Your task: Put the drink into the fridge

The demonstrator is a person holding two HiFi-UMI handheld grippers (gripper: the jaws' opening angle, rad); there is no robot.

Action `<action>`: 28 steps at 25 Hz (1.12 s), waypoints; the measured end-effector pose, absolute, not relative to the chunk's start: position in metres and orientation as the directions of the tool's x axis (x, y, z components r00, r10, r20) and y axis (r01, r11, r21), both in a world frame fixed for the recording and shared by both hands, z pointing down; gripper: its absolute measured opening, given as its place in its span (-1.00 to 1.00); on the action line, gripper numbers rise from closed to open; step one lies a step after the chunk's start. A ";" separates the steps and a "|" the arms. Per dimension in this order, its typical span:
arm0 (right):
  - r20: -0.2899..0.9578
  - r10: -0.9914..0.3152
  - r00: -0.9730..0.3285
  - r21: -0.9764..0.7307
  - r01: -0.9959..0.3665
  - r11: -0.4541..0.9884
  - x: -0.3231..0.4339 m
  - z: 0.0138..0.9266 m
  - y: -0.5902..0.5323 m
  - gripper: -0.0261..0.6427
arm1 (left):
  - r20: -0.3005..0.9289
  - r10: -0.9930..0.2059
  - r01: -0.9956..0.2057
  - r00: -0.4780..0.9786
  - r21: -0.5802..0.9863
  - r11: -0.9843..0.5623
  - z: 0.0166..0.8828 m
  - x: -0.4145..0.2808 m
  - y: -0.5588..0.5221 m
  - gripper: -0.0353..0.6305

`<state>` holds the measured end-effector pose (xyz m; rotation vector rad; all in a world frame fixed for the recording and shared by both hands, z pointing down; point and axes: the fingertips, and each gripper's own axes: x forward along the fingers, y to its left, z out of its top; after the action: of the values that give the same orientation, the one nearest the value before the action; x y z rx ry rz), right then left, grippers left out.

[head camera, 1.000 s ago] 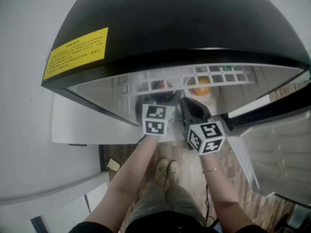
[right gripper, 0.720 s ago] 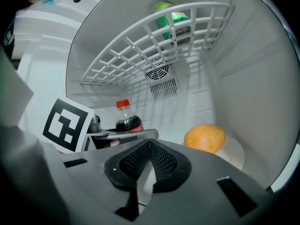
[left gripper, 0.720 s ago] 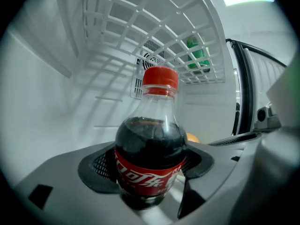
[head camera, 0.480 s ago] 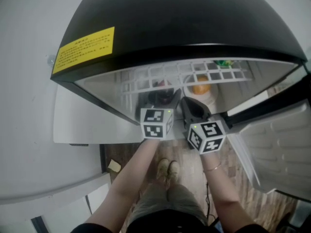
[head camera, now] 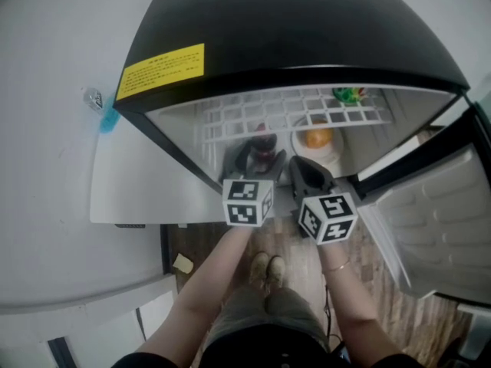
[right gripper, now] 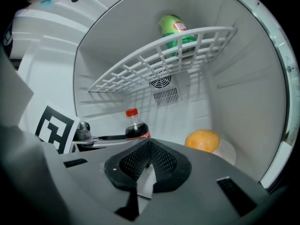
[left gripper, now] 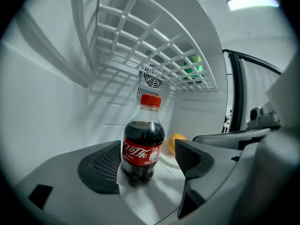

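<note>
The cola bottle (left gripper: 143, 144) is standing mid-frame on the fridge floor (left gripper: 140, 201), an orange (left gripper: 173, 143) sitting right of it, farther back; a green bottle (right gripper: 173, 27) is lying on the wire shelf (left gripper: 140, 41) above.

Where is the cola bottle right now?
In the left gripper view, the cola bottle stands upright inside the fridge, between the jaws of the open left gripper, with the orange just to its right.

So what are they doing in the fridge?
Someone is putting a cola into the open fridge. The cola stands upright on the fridge floor, between the open jaws of the left tool. The right tool is shut and empty beside it. An orange sits off to the right.
</note>
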<state>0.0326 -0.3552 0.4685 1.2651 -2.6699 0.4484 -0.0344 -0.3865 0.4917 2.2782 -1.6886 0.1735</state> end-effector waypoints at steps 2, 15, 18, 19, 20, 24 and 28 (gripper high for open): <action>0.260 -0.732 -0.630 -0.204 -0.776 0.596 0.034 0.466 -0.351 -0.89 | 0.268 -0.913 -0.948 0.306 0.170 -0.268 0.488 -0.035 -0.380 0.16; 0.269 -0.723 -0.637 -0.188 -0.771 0.609 0.037 0.451 -0.322 -0.89 | 0.269 -0.893 -0.931 0.360 0.161 -0.327 0.470 -0.021 -0.347 0.16; 0.263 -0.721 -0.641 -0.177 -0.767 0.616 0.037 0.445 -0.318 -0.89 | 0.250 -0.893 -0.926 0.375 0.152 -0.346 0.461 -0.018 -0.338 0.15; 0.261 -0.721 -0.642 -0.174 -0.766 0.619 0.037 0.443 -0.316 -0.89 | 0.245 -0.892 -0.924 0.380 0.152 -0.352 0.459 -0.018 -0.334 0.15; 0.258 -0.721 -0.643 -0.172 -0.765 0.620 0.038 0.441 -0.314 -0.89 | 0.239 -0.890 -0.920 0.388 0.155 -0.360 0.456 -0.017 -0.330 0.15; 0.241 -0.717 -0.654 -0.170 -0.756 0.632 0.040 0.428 -0.304 -0.89 | 0.230 -0.875 -0.904 0.425 0.154 -0.399 0.444 -0.013 -0.316 0.15; 0.230 -0.694 -0.682 -0.158 -0.730 0.665 0.039 0.421 -0.289 -0.89 | 0.242 -0.849 -0.882 0.470 0.146 -0.447 0.438 -0.010 -0.302 0.15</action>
<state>0.0387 -0.2893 0.4207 1.1736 -2.7275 0.3580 -0.0101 -0.3018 0.4375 2.4690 -1.4860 0.1946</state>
